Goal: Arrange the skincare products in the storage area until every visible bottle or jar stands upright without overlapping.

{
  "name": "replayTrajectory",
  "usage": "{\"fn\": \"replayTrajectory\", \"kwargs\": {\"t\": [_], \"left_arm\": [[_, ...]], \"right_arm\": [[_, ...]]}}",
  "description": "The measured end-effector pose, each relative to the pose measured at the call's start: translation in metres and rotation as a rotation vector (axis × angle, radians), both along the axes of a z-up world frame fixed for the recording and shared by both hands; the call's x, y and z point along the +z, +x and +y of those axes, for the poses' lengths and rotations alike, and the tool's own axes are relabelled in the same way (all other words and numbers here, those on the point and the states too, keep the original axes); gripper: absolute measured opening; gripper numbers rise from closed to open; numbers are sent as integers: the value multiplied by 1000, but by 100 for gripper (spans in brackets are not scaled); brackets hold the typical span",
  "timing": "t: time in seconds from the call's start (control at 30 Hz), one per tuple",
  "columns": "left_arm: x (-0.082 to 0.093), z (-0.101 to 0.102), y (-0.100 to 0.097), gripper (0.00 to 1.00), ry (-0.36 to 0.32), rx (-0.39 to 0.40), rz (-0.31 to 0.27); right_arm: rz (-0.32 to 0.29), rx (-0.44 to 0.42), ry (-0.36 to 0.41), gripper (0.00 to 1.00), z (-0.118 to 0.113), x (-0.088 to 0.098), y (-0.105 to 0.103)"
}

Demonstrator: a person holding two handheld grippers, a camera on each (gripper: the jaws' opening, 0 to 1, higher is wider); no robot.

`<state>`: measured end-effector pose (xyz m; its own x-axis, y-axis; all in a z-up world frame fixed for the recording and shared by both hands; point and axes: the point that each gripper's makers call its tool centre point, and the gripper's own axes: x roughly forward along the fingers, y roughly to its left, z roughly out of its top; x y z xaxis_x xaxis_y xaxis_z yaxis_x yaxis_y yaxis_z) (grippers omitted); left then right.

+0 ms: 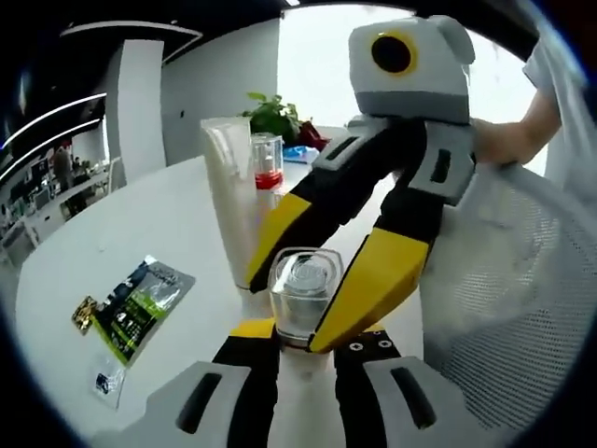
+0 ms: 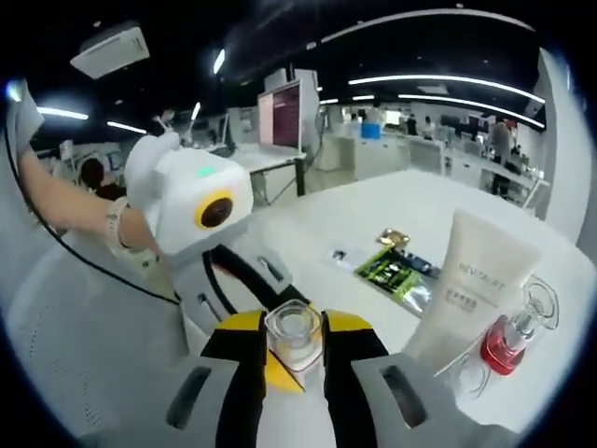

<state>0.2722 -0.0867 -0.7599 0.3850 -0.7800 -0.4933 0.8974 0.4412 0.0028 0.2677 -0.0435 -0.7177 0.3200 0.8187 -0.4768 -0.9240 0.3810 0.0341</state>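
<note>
Glass, by the look of it: the small clear jar [image 1: 302, 303] is thick-walled, square-shouldered with a round mouth, so I judge it heavy for its size, rigid, slick and liable to chip if knocked over. It stands upright on the white bench [image 1: 140, 233] between the tips of both claws. The right claw [image 1: 312, 313], seen in the left gripper view, has its yellow pads against the jar's sides and appears to pinch it; flat sides low on the body are the sound place to hold. The left claw [image 1: 303, 341] sits just short of the jar, jaws nearly together, and I cannot tell whether they grip anything. Beyond the jar stands a soft, matte cream tube [image 1: 229, 196], cap down, likely light and squashy. Behind it a clear bottle [image 1: 267, 161] holds red liquid. Left of the claws lies a glossy foil sachet [image 1: 140, 308], flat and limp.
</note>
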Motion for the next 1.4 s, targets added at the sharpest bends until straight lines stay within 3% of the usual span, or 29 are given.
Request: {"fn": "replayTrajectory", "kwargs": {"t": [0.27,0.47,0.7,0.87,1.13,1.4], "left_arm": [[-4,-1,-2,19,22,-8,0],[-4,-2,-2,20,-2,2,26],[-3,-2,-1,23,3,-2,16],[-7,3,0,26,36,-7,10],[-10,6,-3,23,65,-6,28],[-14,15,-3,23,101,11,39]], "right_arm": [[12,6,-24,23,-1,-6,-1],[17,6,-20,23,-1,-6,0],[15,7,-21,27,-1,-4,1],[18,2,-17,28,-7,1,3],[59,30,-48,28,-16,-1,-4],[84,55,-131,28,-24,-14,-9]]}}
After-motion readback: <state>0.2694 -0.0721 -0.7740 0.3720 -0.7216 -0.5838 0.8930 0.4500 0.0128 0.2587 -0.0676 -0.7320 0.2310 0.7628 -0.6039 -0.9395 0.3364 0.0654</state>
